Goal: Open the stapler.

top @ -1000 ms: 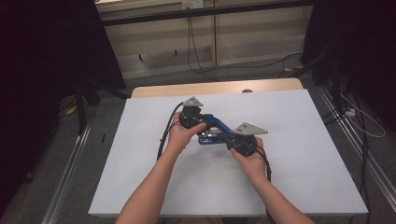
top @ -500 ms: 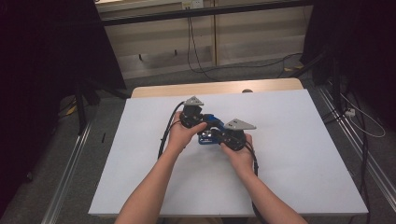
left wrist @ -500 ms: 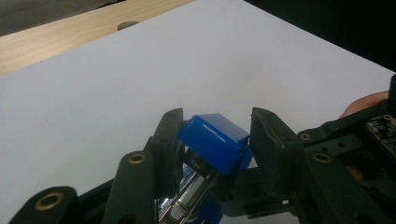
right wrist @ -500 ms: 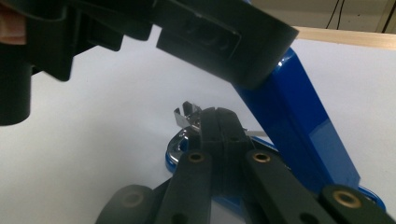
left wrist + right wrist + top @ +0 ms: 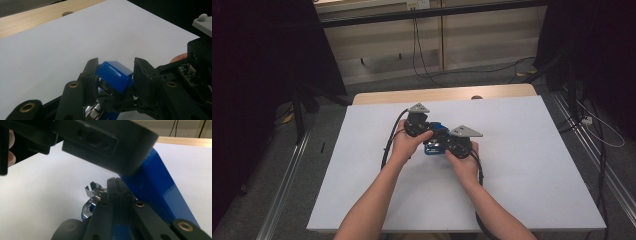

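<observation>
White bench (image 5: 522, 170) under me, my left tool (image 5: 115, 75) pinches the blue stapler (image 5: 113, 76) mid-bench, while my right tool (image 5: 117, 187), jaws pressed together, noses at its metal mechanism (image 5: 93, 191); next, I judge, a careful prod.

The blue stapler (image 5: 438, 138) lies near the middle of the white table (image 5: 522, 165), far from its edges. Its body is glossy blue plastic with shiny metal parts (image 5: 93, 192) inside. Its blue end (image 5: 115, 75) is raised above the table surface.
</observation>
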{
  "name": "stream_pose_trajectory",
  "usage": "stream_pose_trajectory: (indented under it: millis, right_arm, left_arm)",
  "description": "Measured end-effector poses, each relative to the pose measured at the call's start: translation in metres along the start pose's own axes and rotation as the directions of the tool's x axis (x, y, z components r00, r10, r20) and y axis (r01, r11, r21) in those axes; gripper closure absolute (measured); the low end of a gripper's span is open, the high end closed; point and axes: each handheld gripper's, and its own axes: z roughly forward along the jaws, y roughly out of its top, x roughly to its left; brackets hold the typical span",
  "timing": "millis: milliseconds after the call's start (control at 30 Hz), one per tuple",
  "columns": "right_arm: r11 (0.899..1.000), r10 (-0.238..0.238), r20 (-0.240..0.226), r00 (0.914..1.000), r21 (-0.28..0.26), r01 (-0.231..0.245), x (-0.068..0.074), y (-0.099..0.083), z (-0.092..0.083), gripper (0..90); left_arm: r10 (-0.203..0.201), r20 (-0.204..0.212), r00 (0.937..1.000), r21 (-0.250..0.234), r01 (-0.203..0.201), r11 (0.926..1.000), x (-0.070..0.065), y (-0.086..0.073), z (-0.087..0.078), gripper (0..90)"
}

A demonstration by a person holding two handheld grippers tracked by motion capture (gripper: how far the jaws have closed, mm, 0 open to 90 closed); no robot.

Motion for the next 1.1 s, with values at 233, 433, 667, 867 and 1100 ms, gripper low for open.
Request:
stream_pose_trajectory:
  millis: [233, 433, 667, 867, 1100]
  right_arm:
    - [1.000, 0.023, -0.006, 0.9997, 0.001, -0.023, 0.000, 0.002, 0.005, 90.0]
    - [1.000, 0.029, 0.000, 0.9996, -0.010, -0.029, 0.001, 0.001, 0.006, 90.0]
    - [0.999, 0.039, -0.005, 0.9992, -0.014, -0.039, 0.000, 0.001, 0.006, 90.0]
    - [0.998, 0.055, -0.010, 0.9984, -0.017, -0.055, -0.002, 0.001, 0.005, 90.0]
    - [0.998, 0.055, -0.006, 0.9985, -0.017, -0.055, -0.004, 0.001, 0.005, 90.0]
  left_arm:
    - [-0.002, -0.004, 1.0000, 0.000, 0.002, 1.0000, 0.000, 0.000, 0.000, 56.3]
    - [-0.009, 0.004, 1.0000, -0.009, 0.009, 0.9999, 0.002, -0.001, 0.000, 56.4]
    - [-0.039, -0.001, 0.9993, -0.042, 0.038, 0.9984, 0.004, -0.002, -0.002, 55.7]
    - [-0.058, 0.009, 0.9983, -0.091, 0.059, 0.9941, 0.008, -0.001, -0.009, 48.2]
    - [-0.076, -0.047, 0.9960, -0.152, 0.068, 0.9861, 0.019, -0.004, -0.027, 55.6]
